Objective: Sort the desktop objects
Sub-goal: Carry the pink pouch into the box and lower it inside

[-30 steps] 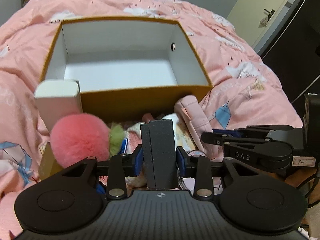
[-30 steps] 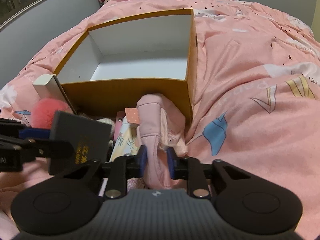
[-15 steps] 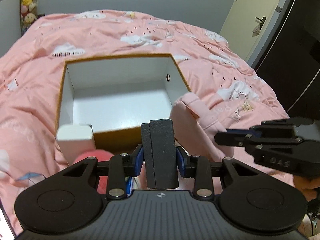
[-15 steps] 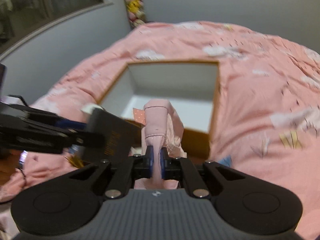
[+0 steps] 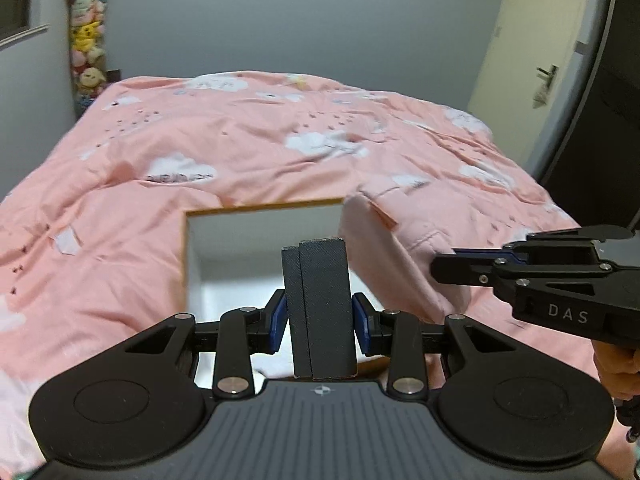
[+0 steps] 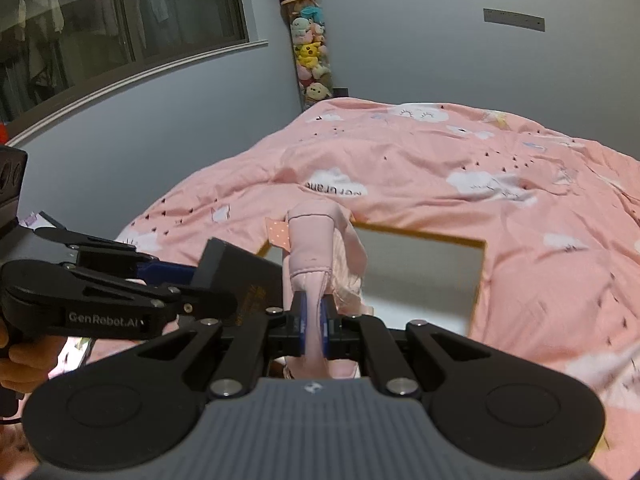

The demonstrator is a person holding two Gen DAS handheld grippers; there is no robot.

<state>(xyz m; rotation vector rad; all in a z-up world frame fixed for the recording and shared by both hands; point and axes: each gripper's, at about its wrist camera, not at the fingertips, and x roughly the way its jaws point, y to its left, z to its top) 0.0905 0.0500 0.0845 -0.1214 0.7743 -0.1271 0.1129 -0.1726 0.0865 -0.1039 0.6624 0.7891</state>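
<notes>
Dark grey textured case [image 5: 322,312], a slim upright block with a seam down its face, stands clamped between the blue pads of the left tool [image 5: 320,322], held above an open box [image 5: 264,236] with white inner walls and a tan rim that sits on a bed under a pink cloud-print quilt [image 5: 200,152]. Seen from the left wrist, a cream door [image 5: 532,52] stands at the right, and the right tool [image 5: 444,266] reaches in from that side into a pink fabric pouch [image 5: 384,256]. Only the right wrist view shows gold lettering on the case's flat side [image 6: 256,284], a window [image 6: 112,20] on the left wall, and a panda topping the column of plush toys [image 6: 310,48] in the corner. There the right tool [image 6: 315,330] has just been closing and now pinches the pouch's [image 6: 312,248] stitched, padded edge tightly, a dotted tab beside it.
</notes>
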